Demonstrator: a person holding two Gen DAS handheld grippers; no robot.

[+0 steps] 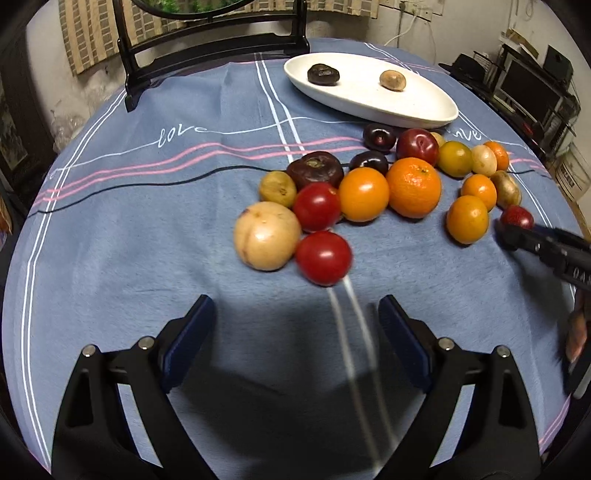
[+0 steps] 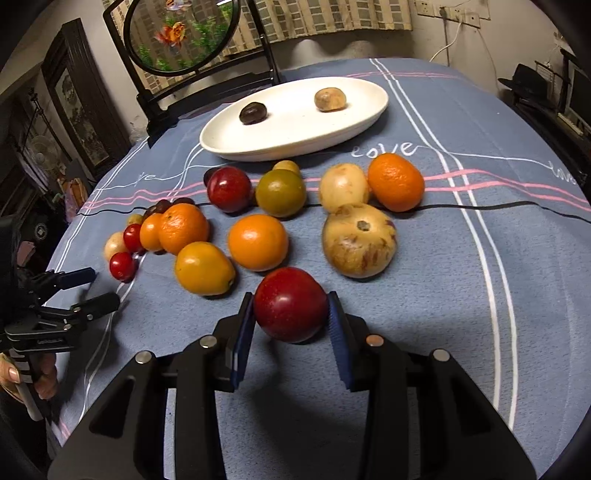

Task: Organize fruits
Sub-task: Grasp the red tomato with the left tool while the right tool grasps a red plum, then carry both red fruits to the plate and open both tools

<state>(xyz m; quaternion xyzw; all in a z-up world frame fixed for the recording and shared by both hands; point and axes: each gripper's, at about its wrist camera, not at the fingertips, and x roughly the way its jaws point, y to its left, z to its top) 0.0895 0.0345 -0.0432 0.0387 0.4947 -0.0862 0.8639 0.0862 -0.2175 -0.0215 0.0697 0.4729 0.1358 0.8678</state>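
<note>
My right gripper (image 2: 291, 314) is shut on a dark red plum (image 2: 290, 304) just above the blue tablecloth. My left gripper (image 1: 297, 314) is open and empty, a little short of a red tomato (image 1: 323, 257) and a pale round fruit (image 1: 266, 235). Several fruits lie loose in a group: oranges (image 1: 413, 186), red tomatoes, dark plums (image 1: 314, 169), yellow-brown fruits (image 2: 359, 240). A white oval plate (image 2: 295, 136) at the far side holds a dark fruit (image 2: 253, 113) and a tan fruit (image 2: 330, 99). The left gripper shows in the right wrist view (image 2: 90, 288), open.
A round mirror on a black stand (image 2: 181, 33) rises behind the plate at the table's far edge. The plate also shows in the left wrist view (image 1: 369, 99). Dark furniture and shelves stand beyond the table on the right (image 1: 532, 88).
</note>
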